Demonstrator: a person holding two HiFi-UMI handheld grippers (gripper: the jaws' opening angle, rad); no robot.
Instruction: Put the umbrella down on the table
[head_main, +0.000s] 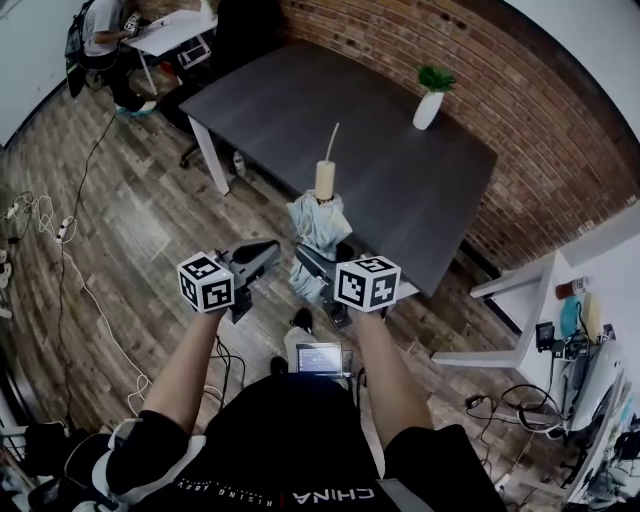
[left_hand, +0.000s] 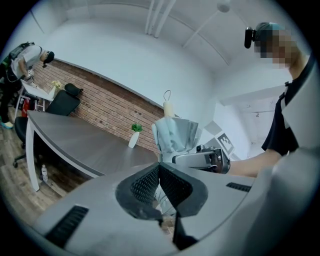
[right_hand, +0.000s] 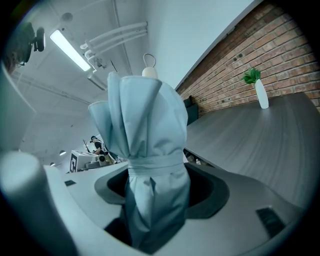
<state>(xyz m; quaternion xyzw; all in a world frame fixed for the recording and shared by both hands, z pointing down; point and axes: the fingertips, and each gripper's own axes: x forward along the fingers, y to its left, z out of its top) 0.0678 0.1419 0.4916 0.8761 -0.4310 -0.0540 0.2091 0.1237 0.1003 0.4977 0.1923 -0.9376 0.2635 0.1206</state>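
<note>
A folded pale-blue umbrella (head_main: 318, 226) with a cream handle and cord loop stands upright in the air at the near edge of the dark grey table (head_main: 400, 190). My right gripper (head_main: 312, 268) is shut on the umbrella's lower part; in the right gripper view the strapped fabric (right_hand: 150, 150) fills the space between the jaws of the right gripper (right_hand: 155, 192). My left gripper (head_main: 262, 256) hangs just left of the umbrella, shut and empty. In the left gripper view the left gripper (left_hand: 159, 172) has its pads together, and the umbrella (left_hand: 175, 134) rises behind them.
A white vase with a green plant (head_main: 430, 100) stands at the table's far side. A white desk with a seated person (head_main: 170, 30) is at the back left. Cables (head_main: 60, 230) trail over the wooden floor. A small screen device (head_main: 318, 357) lies on the floor by my feet.
</note>
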